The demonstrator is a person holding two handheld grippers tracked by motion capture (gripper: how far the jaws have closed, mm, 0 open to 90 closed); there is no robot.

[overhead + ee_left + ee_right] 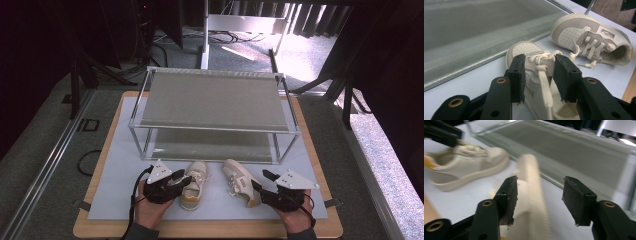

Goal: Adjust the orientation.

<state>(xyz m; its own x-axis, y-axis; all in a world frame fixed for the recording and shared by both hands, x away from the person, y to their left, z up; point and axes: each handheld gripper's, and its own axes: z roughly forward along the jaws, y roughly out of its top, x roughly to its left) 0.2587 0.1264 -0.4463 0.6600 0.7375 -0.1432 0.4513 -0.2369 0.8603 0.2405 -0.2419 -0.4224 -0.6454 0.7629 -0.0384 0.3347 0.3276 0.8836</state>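
Your left gripper (537, 75) has its jaws set either side of the laced tongue of the left-hand cream-and-beige lace-up sneaker (194, 184), close against the upper but seemingly not pressing; whether the pads touch is hard to tell. Your right gripper (539, 202) has its jaws apart around the blurred sole edge of the right-hand matching cream sneaker (241, 182), with a clear gap at the far pad, so nothing is gripped there. Both shoes lie side by side on the pale grey mat (120, 170) near the front edge of the tabletop (95, 231), toes toward the two-tier metal-framed shoe rack with grey fabric shelves (210, 100) behind them. Judging from this, neither sneaker has been shelved; gripping, lifting and placing both are left. Motion blur smears the right shoe in the right gripper view, and your hands cover both heels from above.
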